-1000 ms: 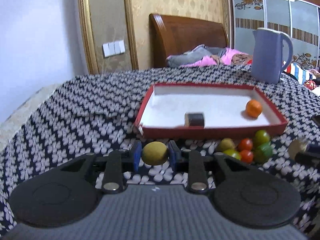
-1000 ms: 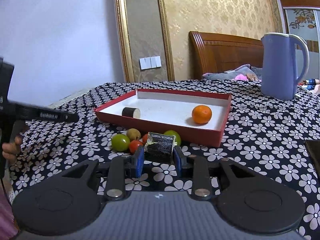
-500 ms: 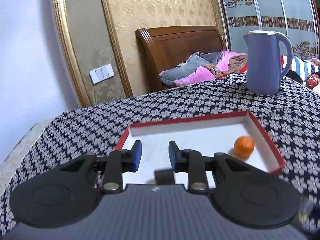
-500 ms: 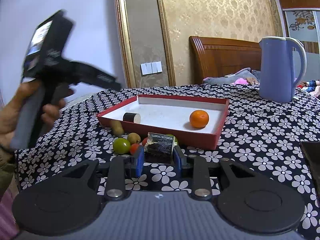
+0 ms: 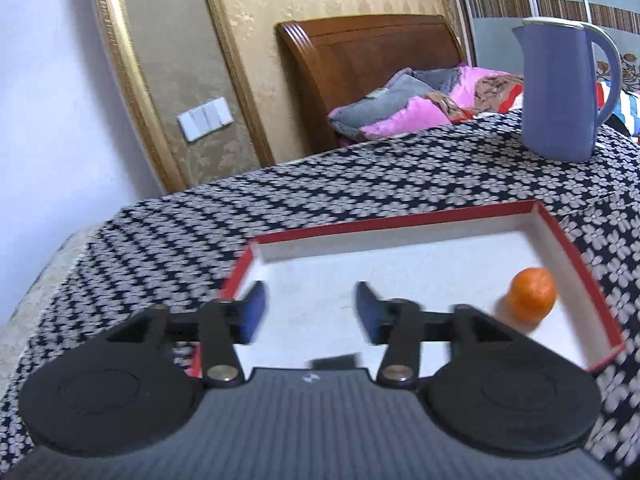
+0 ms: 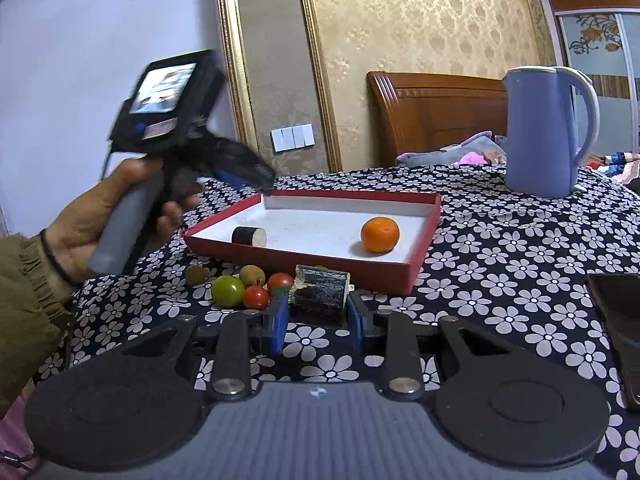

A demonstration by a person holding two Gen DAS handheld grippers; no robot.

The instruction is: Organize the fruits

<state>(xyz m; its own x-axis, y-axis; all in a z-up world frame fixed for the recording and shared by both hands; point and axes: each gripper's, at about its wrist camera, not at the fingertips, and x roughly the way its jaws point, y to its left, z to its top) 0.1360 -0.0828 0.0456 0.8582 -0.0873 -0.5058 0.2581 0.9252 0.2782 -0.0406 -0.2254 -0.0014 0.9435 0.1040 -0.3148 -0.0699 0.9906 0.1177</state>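
Observation:
A red tray [image 6: 420, 240] with a white floor holds an orange [image 6: 380, 234] and a short dark cylinder [image 6: 249, 236]. In front of it lie a green fruit [image 6: 227, 290], red tomatoes [image 6: 256, 297] and yellowish fruits [image 6: 253, 274], one [image 6: 196, 275] apart at the left. My right gripper [image 6: 317, 316] is shut on a dark block [image 6: 319, 289] just above the cloth before the tray. My left gripper [image 5: 309, 312] is open and empty, held over the tray's [image 5: 576, 256] left part; the orange [image 5: 531, 294] is to its right. It also shows in the right wrist view [image 6: 256, 176].
A purple jug [image 6: 544, 132] stands at the back right of the flower-patterned cloth [image 6: 520, 264]. A dark flat object [image 6: 620, 320] lies at the right edge. A bed with a wooden headboard [image 5: 372, 64] is behind the table.
My left gripper let go of the yellowish fruit on the cloth, rose over the tray and opened wider. My right gripper has kept still with the dark block.

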